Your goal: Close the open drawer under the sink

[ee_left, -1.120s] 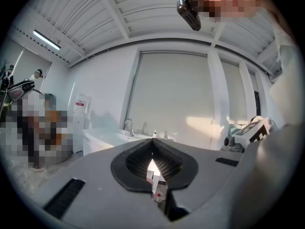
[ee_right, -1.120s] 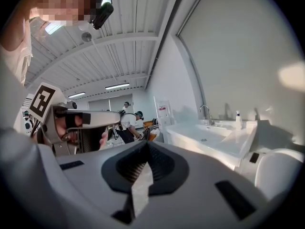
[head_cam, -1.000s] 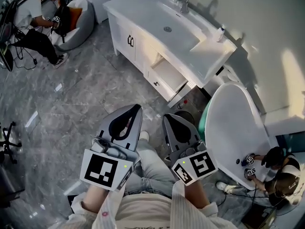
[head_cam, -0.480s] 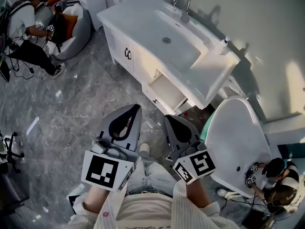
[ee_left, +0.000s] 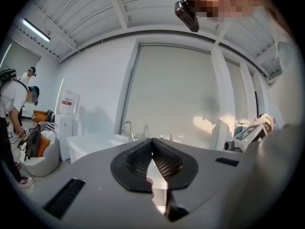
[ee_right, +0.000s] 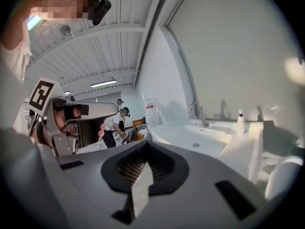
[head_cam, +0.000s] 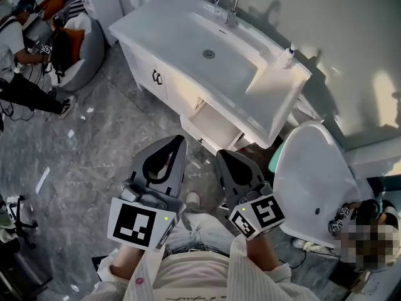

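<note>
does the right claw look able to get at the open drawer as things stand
Probably yes, but not from where it is. The right claw is shut, empty and points toward the drawer, apart from it. Nothing visible stands between them, so stepping closer and lowering it should do.

Grey left gripper (head_cam: 180,140) and right gripper (head_cam: 219,153) bear black-and-white marker cubes (head_cam: 135,224); cream ribbed sleeves (head_cam: 139,273).

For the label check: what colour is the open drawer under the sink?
White; the drawer shows best in the head view.
</note>
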### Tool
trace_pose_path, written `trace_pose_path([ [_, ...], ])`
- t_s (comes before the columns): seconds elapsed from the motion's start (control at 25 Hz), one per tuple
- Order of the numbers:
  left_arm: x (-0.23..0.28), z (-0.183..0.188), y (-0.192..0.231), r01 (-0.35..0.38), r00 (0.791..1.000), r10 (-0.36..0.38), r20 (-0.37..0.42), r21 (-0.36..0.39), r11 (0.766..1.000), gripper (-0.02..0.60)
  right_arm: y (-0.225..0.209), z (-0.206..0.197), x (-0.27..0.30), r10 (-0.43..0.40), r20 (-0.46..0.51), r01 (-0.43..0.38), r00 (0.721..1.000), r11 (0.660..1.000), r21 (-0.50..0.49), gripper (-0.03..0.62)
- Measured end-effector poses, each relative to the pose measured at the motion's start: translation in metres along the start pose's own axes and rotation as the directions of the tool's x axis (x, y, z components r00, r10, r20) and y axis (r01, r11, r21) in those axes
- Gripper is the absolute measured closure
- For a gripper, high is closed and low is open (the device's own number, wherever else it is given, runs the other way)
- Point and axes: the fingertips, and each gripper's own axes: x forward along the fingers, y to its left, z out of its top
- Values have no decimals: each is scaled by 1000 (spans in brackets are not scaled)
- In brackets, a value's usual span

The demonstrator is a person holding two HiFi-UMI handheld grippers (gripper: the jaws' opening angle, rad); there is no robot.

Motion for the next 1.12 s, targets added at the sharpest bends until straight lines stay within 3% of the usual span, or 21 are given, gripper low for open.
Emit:
trace_pose_path([
  [0.28, 56, 9, 36, 173, 984, -172, -41, 22, 985, 566, -22, 12, 50, -147, 11, 146, 989, 988, 46, 585],
  [0.6, 100, 18, 71, 361, 930, -358, -85, 29, 932, 566, -38, 16, 101, -304, 2, 302, 953, 949, 95, 585],
  [0.92, 130, 2, 77, 549, 827, -540, -157, 20, 835, 566, -54, 16, 114, -498, 16, 489, 867, 856, 167, 585],
  [1.12, 136, -20, 70, 602, 784, -591, -188, 2, 798, 566, -61, 4, 101, -584, 7, 571, 812, 795, 205, 585],
])
